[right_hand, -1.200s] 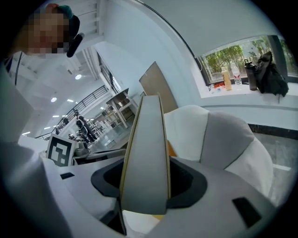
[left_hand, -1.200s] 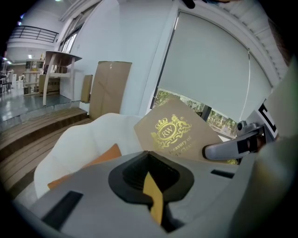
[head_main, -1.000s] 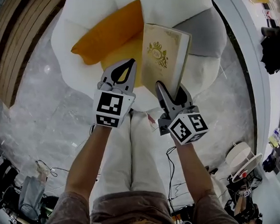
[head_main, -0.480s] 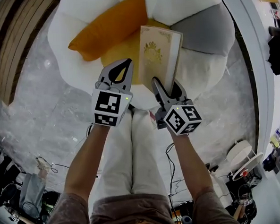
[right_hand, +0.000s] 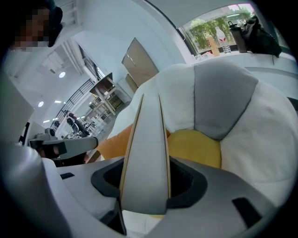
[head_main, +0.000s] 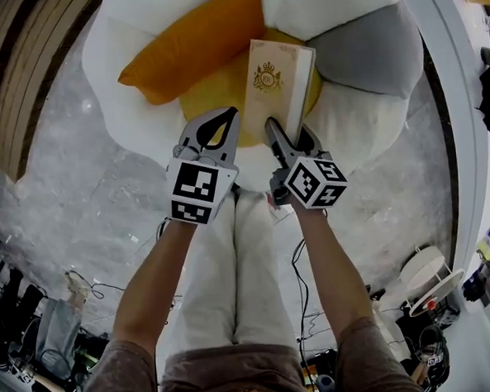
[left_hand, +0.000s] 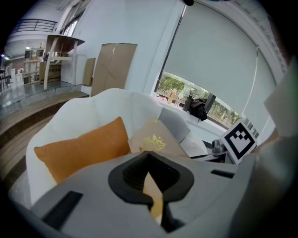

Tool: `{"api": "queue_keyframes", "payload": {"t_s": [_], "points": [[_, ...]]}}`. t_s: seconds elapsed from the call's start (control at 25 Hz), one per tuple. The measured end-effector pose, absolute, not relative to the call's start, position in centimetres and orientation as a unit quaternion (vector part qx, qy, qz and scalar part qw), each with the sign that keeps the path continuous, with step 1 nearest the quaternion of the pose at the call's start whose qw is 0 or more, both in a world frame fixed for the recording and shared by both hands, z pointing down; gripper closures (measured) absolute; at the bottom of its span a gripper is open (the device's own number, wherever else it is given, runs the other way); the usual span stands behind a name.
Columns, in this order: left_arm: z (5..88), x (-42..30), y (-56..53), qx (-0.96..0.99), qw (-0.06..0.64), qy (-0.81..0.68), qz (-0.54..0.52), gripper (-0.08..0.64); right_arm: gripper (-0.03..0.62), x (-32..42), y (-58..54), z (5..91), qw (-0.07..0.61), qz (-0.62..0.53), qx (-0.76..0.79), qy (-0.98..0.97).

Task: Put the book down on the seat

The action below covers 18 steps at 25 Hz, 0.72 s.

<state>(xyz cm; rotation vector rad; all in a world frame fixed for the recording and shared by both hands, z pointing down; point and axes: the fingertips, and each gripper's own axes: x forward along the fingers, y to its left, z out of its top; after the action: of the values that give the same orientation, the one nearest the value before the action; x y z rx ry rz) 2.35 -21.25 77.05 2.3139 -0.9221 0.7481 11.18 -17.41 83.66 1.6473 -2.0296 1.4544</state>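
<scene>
Observed: the cream hardback book with a gold crest on its cover (head_main: 273,86) is clamped at its lower end in the right gripper (head_main: 291,137), whose jaws press on both covers; the right gripper view shows the book edge-on, standing up between the pads. The book is raised and leaning away from the person, over the front of the white petal-shaped upholstered armchair (head_main: 122,82), above the round yellow seat pad (head_main: 214,89); contact with the pad cannot be confirmed from any view. The left gripper (head_main: 226,116) is clenched with nothing between its jaws and sits just beside the book's left edge. A long orange cushion (head_main: 190,45) lies across the rear left of the seat, and a grey back panel (head_main: 368,47) stands to the right. Assessment: the put-down is not yet done. Recommendation: lower the right gripper and tip the book forward until its cover lies flat on the yellow seat pad, clear of the orange cushion. Let the jaws go only once the pad bears the book's weight, since the surface is soft and rounded and a book released on edge is likely to topple. Keep the left gripper out of the path.
</scene>
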Motion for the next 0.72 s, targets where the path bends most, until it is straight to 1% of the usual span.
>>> {"api": "queue_keyframes", "payload": {"t_s": [0.4, 0.72], "points": [[78.4, 2.8, -20.7, 0.854, 0.275, -0.334, 0.288, 0.555, 0.353, 11.1, -18.2, 88.4, 0.08, 0.51, 0.54, -0.665], [78.7, 2.9, -20.3, 0.855, 0.279, -0.325, 0.291, 0.555, 0.353, 11.6, -18.2, 89.2, 0.088, 0.502, 0.552, -0.659]]}}
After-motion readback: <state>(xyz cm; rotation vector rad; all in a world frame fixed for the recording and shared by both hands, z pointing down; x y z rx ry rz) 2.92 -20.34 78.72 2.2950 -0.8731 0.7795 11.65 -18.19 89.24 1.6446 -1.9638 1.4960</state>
